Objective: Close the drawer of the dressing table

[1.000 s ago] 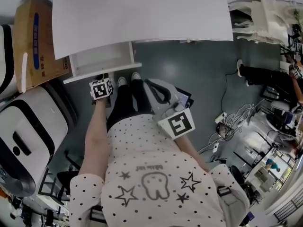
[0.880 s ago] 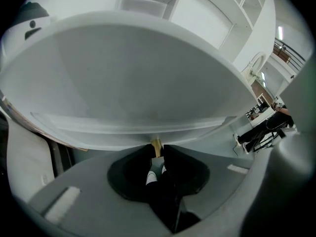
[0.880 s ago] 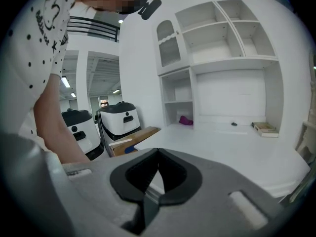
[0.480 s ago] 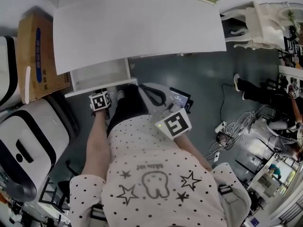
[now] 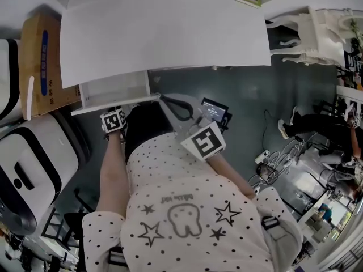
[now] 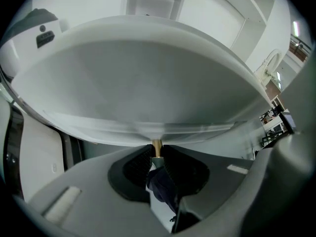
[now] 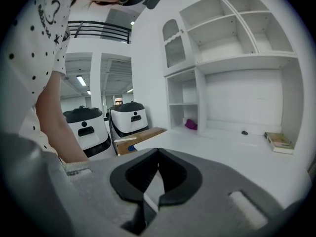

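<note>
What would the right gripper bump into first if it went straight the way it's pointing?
Most likely the dressing table's white top. The right gripper, with its jaws together and empty, points slightly down across it. Nothing seems to lie nearer on that line, though depth is hard to judge here.

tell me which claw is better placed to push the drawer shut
Left. The left claw is closed on the brass knob of the open drawer, ready to push. The right claw is shut on nothing, pointing across the tabletop.

The drawer [image 6: 148, 83] is matt, its knob [image 6: 157, 146] brassy metal.
</note>
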A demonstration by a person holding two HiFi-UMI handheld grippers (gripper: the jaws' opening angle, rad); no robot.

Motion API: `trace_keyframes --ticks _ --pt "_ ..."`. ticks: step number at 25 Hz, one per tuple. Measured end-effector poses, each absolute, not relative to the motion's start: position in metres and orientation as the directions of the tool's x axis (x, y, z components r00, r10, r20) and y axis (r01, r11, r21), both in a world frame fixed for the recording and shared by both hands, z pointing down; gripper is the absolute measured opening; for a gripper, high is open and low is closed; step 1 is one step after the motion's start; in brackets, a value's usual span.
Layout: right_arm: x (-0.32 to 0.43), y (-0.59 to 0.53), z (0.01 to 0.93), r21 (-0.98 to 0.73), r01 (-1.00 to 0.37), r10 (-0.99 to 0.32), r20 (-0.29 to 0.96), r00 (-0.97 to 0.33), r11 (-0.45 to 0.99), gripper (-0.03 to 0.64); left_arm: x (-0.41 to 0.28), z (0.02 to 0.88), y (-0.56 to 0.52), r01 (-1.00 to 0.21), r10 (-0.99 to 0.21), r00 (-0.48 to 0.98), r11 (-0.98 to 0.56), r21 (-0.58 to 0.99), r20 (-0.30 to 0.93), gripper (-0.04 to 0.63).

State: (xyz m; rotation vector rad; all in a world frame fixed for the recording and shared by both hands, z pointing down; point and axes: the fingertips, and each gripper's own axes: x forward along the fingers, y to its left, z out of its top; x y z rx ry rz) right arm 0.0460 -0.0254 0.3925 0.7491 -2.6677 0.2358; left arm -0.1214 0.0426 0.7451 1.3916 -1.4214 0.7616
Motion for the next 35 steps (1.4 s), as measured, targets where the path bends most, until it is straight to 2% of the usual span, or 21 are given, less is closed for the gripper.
trace_keyframes --ticks 10,30,35 --pt "0.045 -0.022 0.393 -0.054 -0.503 -0.45 0.37 -0.813 0.863 -0.003 -0.12 0.741 0.043 -0.966 -0.347 0.14 0.158 0.205 0.927 0.069" --pt "0.055 -0.03 0.388 -0.019 -0.564 -0.525 0.343 -0.779 0.825 -0.003 -0.124 0.743 0.028 -0.959 -0.37 0.147 0.172 0.223 0.917 0.07" --pt "0.056 -0.037 0.387 -0.02 -0.579 -0.541 0.334 -0.772 0.815 -0.003 -0.123 0.744 0.025 -0.97 -0.391 0.147 0.122 0.209 0.909 0.069"
